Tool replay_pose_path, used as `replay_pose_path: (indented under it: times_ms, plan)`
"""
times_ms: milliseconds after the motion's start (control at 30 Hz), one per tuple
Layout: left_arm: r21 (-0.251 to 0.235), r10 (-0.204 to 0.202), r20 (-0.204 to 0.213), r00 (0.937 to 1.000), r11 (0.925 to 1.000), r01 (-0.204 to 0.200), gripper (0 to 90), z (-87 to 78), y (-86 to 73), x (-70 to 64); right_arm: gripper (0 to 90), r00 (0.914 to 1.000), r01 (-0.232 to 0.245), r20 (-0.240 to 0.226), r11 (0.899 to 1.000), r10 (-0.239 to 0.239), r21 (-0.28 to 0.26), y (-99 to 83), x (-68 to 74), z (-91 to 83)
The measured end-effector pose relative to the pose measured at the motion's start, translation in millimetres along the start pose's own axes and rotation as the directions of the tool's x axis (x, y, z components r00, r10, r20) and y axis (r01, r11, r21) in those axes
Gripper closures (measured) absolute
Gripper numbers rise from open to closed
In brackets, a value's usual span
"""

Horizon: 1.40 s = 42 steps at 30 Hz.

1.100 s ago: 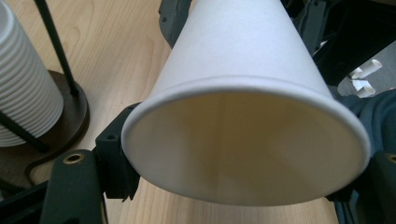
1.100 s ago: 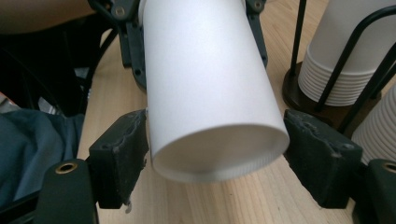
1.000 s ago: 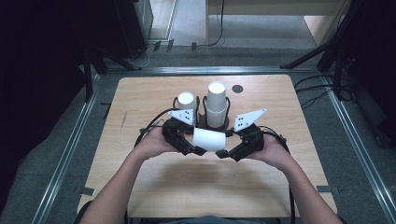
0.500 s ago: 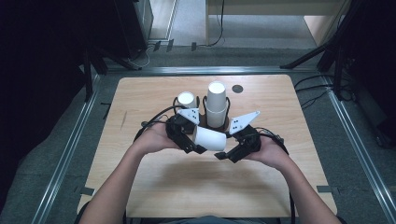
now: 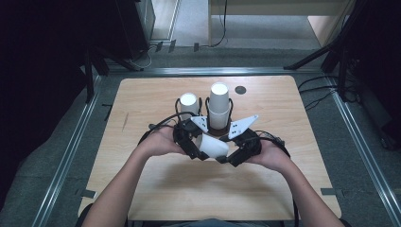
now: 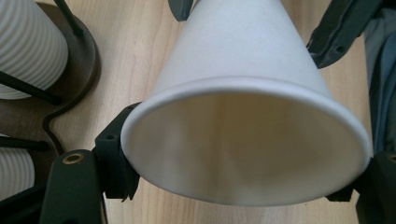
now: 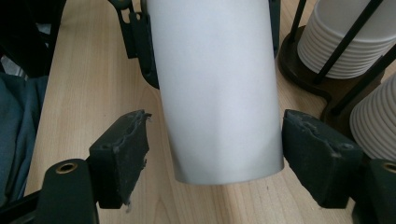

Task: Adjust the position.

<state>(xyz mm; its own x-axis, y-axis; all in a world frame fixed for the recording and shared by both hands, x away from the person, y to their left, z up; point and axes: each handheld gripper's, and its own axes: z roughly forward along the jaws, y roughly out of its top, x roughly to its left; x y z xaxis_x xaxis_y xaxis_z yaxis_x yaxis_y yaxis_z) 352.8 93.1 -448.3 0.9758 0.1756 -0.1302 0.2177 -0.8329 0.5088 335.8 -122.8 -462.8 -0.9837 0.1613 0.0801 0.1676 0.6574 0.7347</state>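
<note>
While left gripper jaws pinch empty cup, right gripper jaws seemingly spread.

Left tool and right tool: black bodies, each topped by a grey three-cornered plate with small dark dots. Black cables loop away from both. Jaws are matte black blocks; pads look worn, edges frayed. A brass-coloured screw eyelet sits at each jaw base. Forearms bare, no sleeves visible.
</note>
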Motion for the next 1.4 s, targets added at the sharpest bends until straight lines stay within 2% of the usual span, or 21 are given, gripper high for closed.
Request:
replay_pose_path:
  times_ms: [233, 433, 567, 667, 733, 900, 1033, 1200, 1267, 1300, 1400]
  plan:
    - [0.01, 0.015, 0.021, 0.9997, 0.9998, -0.015, 23.9, 6.4, 3.6, -3.7, 26.3, 0.9999, 0.008, 0.007, 0.999, -0.008, 0.042, 0.2, 0.7, 9.9]
    - [0.013, 0.002, 0.022, 0.9997, 0.9999, -0.002, 23.3, 8.5, 3.2, -3.6, 31.4, 0.9998, 0.021, 0.003, 0.998, -0.021, 0.062, 1.5, 2.1, 15.5]
    - [0.007, 0.018, 0.01, 0.9998, 0.9998, -0.018, 22.4, 9.1, 2.7, -4.9, 32.3, 0.9995, 0.029, 0.006, 0.996, -0.03, 0.079, 2.1, 3.2, 16.3]
    - [-0.03, 0.019, 0.002, 0.9998, 0.9994, -0.019, 20.0, 6.9, 1.3, -5.9, 32.4, 0.999, 0.044, 0.009, 0.996, -0.044, 0.077, 3.1, 3.5, 15.2]
    - [-0.064, 0.002, -0.005, 1.0, 0.9979, -0.002, 10.5, 5.4, 0.4, -5.9, 32.5, 0.9992, 0.036, 0.014, 0.997, -0.037, 0.065, 3.6, 2.8, 13.5]
    - [-0.129, -0.017, -0.029, 0.9994, 0.9916, 0.013, 6.9, -1.8, -3.2, -4.1, 32.5, 0.9997, 0.012, 0.023, 1.0, -0.012, 0.021, 2.8, -1.4, 4.5]
    - [-0.208, -0.042, -0.021, 0.9989, 0.9773, 0.037, 6.9, -8.9, -7.7, -2.6, 32.4, 0.9997, -0.008, 0.022, 1.0, 0.008, -0.013, 1.7, -3.9, -2.0]
    - [-0.299, -0.085, -0.004, 0.9964, 0.9509, 0.08, 7.0, -14.3, -13.5, -1.2, 32.3, 0.9997, -0.019, 0.017, 0.999, 0.019, -0.043, 1.8, -5.0, -6.4]
    - [-0.323, -0.09, 0.007, 0.9959, 0.9423, 0.087, 7.0, -15.6, -14.9, -0.9, 32.3, 0.9997, -0.02, 0.014, 0.998, 0.02, -0.051, 1.8, -5.2, -6.9]
    - [-0.343, -0.096, 0.013, 0.9953, 0.9346, 0.095, 7.1, -15.7, -15.6, -1.4, 32.3, 0.9997, -0.02, 0.012, 0.998, 0.021, -0.054, 2.0, -5.2, -6.9]
    - [-0.362, -0.099, 0.017, 0.9949, 0.9271, 0.098, 7.7, -14.8, -16.0, -2.6, 32.3, 0.9997, -0.026, 0.004, 0.998, 0.026, -0.066, 2.5, -5.0, -7.2]
